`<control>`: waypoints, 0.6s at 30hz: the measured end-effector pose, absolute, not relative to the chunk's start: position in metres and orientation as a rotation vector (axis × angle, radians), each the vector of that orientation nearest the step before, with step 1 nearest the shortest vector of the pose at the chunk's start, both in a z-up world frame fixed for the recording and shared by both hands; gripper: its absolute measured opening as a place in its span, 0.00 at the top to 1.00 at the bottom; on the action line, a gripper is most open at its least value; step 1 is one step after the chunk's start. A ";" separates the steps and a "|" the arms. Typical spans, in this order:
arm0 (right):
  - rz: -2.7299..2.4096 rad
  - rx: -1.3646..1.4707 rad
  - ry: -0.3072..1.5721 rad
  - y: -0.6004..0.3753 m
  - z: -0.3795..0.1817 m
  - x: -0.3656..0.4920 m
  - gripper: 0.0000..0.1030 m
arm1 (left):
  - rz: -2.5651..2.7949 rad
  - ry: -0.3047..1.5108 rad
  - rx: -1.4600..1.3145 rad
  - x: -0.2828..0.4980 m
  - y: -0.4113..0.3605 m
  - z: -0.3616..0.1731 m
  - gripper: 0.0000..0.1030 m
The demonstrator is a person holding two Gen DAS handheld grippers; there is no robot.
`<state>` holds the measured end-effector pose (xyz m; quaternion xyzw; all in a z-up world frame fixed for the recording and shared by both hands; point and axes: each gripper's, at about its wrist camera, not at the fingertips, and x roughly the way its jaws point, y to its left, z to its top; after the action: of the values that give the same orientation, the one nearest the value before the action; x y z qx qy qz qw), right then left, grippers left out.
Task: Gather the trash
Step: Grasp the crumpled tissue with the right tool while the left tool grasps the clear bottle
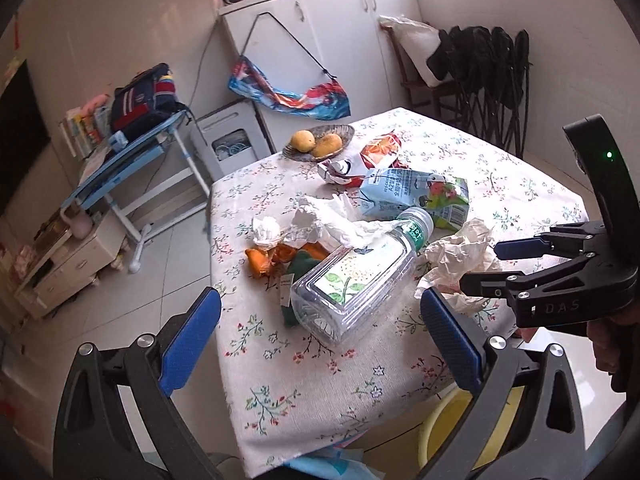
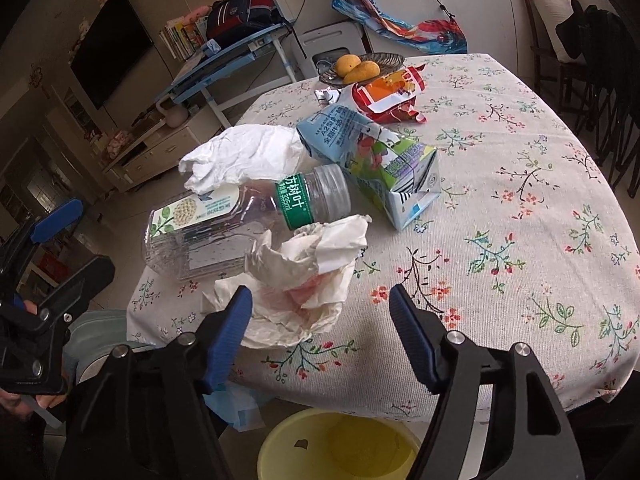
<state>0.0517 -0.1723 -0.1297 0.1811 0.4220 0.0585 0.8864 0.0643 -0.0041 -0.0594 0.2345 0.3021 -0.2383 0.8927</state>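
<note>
- Trash lies heaped toward the near corner of the table (image 2: 520,128), which carries a floral cloth; a yellow bin (image 2: 340,452) stands on the floor just below the near edge.
- Right gripper (image 2: 320,320): jaws partly apart, nothing clamped. The left pad touches or overlaps the crumpled stained tissue (image 2: 304,276); the right pad stands clear of it over bare cloth.
- Left gripper (image 1: 320,320): jaws wide, empty, framing the base of the clear plastic bottle (image 1: 356,276) without touching it.
- Risk, judged: the right gripper sits off-centre on the tissue, so closing here may pinch only a loose fold and let the wad tear, trail or drop short of the bin. The tissue leans against the bottle, so lifting it may set the bottle rolling toward the table edge.
- Risk, judged: both grippers work the same corner and may collide.
- Bottle: on its side, long axis diagonal to the near edge, base toward the near corner, capless neck toward the milk carton (image 2: 372,160) further in.
- Carton: also on its side, flattened, open end toward the table's middle.
- White tissue (image 2: 244,156) lies behind the bottle; orange peel (image 1: 264,260) beside it.
</note>
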 end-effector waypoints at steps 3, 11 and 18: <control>0.139 0.384 0.895 -0.172 -0.136 0.056 0.49 | -0.553 0.638 0.557 0.083 -0.019 -0.070 0.06; 0.172 0.412 0.898 -0.183 -0.133 0.052 0.80 | -0.670 0.701 0.722 0.096 -0.058 -0.098 0.10; 0.174 0.375 0.895 -0.200 -0.120 0.029 0.82 | -0.736 0.891 0.614 0.099 -0.066 -0.102 0.42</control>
<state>0.0290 -0.2004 -0.1204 0.1800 0.4298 0.0835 0.8809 0.0994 -0.0658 -0.1019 0.2857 0.4143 -0.3424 0.7934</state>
